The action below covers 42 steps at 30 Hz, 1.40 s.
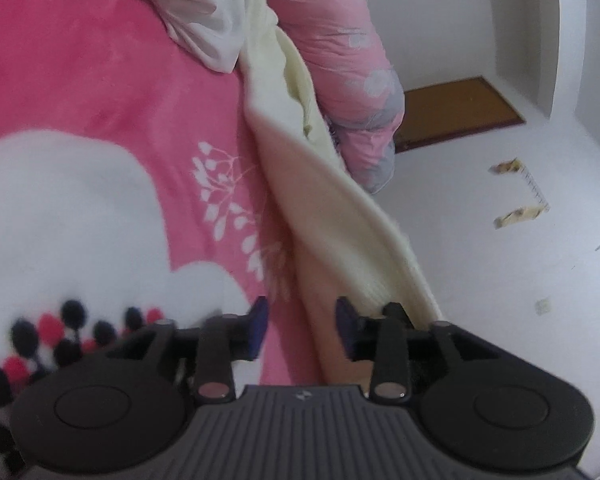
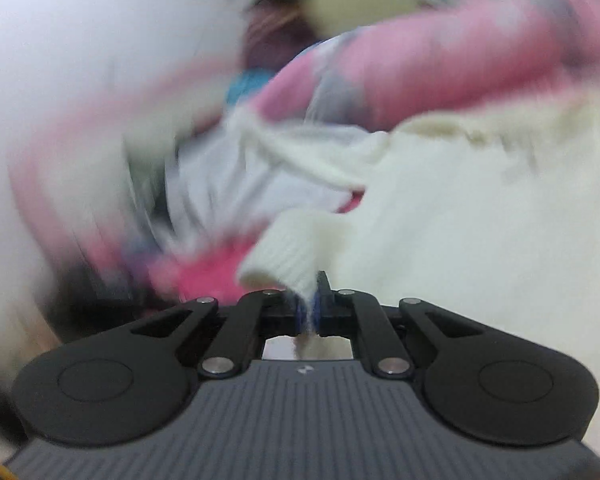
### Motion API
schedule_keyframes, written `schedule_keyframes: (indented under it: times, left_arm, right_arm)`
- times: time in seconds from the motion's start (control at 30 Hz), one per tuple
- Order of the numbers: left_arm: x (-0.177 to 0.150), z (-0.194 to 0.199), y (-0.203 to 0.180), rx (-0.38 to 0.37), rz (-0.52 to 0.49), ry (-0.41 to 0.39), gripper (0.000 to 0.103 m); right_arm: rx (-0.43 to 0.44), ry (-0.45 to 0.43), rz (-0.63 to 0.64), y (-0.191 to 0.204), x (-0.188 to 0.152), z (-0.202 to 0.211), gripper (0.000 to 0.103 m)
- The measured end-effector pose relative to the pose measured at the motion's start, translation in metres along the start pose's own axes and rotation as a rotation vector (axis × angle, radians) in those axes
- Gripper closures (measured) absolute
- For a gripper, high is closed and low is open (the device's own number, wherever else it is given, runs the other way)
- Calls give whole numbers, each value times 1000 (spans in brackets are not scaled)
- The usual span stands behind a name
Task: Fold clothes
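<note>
Cream knit garment [image 1: 364,240] seen unfolded, stretched in twisted band over pink bedspread [image 1: 100,80]. Left tool [image 1: 302,330] held apart, cloth between pads but not pressed. Right tool [image 2: 311,312] clamped on ribbed cuff [image 2: 288,256] of same garment. No fold made yet; spreading flat and all folding judged left.

Sweater [image 2: 296,256]: cream ribbed knit, soft, matt.
Blanket [image 1: 100,92]: pink fleece, fuzzy.
Quilt [image 1: 340,60]: smooth printed cloth.
Left gripper [image 1: 302,330]: matt black plastic, shiny metal pins.
</note>
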<state>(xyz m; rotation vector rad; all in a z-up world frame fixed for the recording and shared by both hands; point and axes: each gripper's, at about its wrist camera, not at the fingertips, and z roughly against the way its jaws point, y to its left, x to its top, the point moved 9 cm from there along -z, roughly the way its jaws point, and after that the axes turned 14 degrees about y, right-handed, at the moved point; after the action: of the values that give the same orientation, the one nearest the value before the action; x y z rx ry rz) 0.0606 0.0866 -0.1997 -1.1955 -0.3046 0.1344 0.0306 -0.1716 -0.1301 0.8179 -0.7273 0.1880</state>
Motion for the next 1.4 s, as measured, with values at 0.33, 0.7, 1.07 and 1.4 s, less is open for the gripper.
schedule_keyframes:
  times: [0.33,0.7,1.07,1.4]
  left_arm:
    - [20,-18,-15,-78,46,-4,19]
    - [14,-47,0,135,-33,80,45]
    - [-6,-51,-16,377,-240,125,46]
    - [-22,-63,-47,628,-458,35,92]
  right_arm:
    - [144,38,-72,-1,-16,-21,99]
    - [-101,235,425,32,-65,1,81]
    - [-432,-126,-335,-179,-28,176,60]
    - [-371,-56,-336,-187,-35,142,94]
